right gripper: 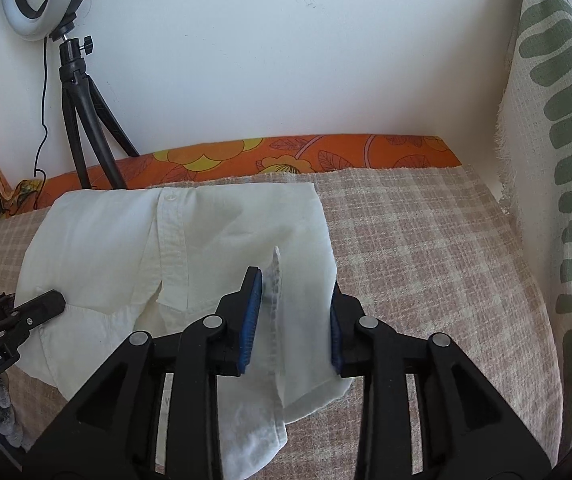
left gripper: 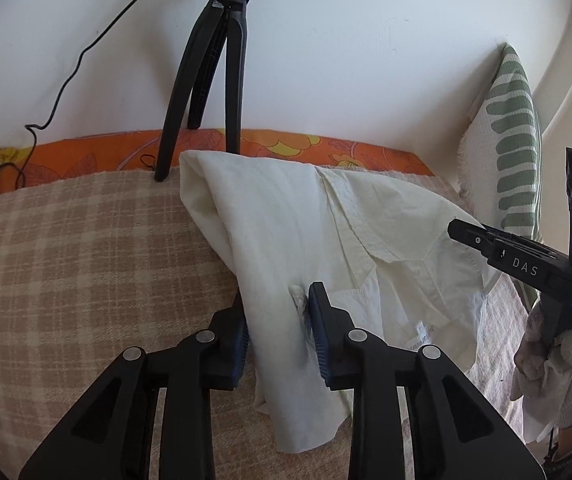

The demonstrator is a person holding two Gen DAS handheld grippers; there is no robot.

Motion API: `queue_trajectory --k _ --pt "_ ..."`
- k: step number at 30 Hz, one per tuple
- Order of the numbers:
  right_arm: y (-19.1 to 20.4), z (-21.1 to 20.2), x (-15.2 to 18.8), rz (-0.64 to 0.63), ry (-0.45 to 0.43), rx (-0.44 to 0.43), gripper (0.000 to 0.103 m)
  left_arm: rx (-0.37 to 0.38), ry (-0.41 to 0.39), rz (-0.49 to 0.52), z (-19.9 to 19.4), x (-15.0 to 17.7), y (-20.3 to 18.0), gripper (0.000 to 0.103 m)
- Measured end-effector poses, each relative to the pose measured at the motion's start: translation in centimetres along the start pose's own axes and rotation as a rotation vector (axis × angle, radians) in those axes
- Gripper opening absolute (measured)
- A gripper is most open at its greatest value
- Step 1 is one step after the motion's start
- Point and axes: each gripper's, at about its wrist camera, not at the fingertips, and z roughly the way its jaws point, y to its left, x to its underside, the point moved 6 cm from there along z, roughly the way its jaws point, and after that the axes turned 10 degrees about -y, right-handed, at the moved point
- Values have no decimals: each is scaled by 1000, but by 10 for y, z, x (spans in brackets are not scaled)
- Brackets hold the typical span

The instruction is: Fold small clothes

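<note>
A small cream button shirt [left gripper: 286,224] lies partly folded on the plaid blanket; it also shows in the right wrist view [right gripper: 189,240]. My left gripper [left gripper: 279,320] is open, its jaws standing on either side of the shirt's left folded edge. My right gripper [right gripper: 296,308] is open too, its jaws astride the shirt's right edge and hem. Cloth hangs between the blue pads [right gripper: 251,320] in both views, unpinched. The right gripper also shows at the right edge of the left wrist view [left gripper: 506,256], and the left gripper shows at the left of the right wrist view [right gripper: 41,304].
The plaid blanket [right gripper: 426,264] covers the work surface, with an orange floral cloth [right gripper: 286,156] along the back by the white wall. A black tripod [left gripper: 205,80] with a ring light [right gripper: 37,4] stands at back left. A green-patterned pillow [right gripper: 558,160] leans at right.
</note>
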Motion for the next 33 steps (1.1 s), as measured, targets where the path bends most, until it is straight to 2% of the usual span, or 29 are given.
queue_trajectory --k 1,2,5,10,15,21,23,26,28,29,30,33 --pt "-2 -3 -1 12 -8 -4 61 -33 1 11 -2 -1 2 50" --pt "-3 -7 -2 16 -20 -1 65 -55 -14 36 -5 -4 2 60" --pt "-1 -16 -3 -3 -32 29 71 -91 -73 99 -20 -12 2 75" --pt "12 -33 -6 15 -37 50 71 -60 -71 105 -45 -14 3 75" --pt "36 -72 -11 10 -95 50 71 -36 -132 132 -93 -18 -7 75" --pt "57 -148 -14 36 -201 20 71 -46 -240 160 -165 -19 -23 75" --pt "63 -174 -14 45 -210 6 72 -39 -246 155 -187 -17 -28 75" --pt "72 -217 -12 38 -247 -19 72 -32 -280 163 -226 -12 -36 81" --pt "79 -245 -9 20 -279 -30 78 -36 -310 170 -248 -9 -40 81" --pt "82 -256 -7 16 -297 -29 93 -33 -314 173 -257 -7 -42 81" --pt "84 -268 -5 14 -323 -24 102 -28 -316 176 -265 -4 -43 81" --pt "92 -293 5 2 -353 -35 103 -26 -334 202 -285 6 -48 83"
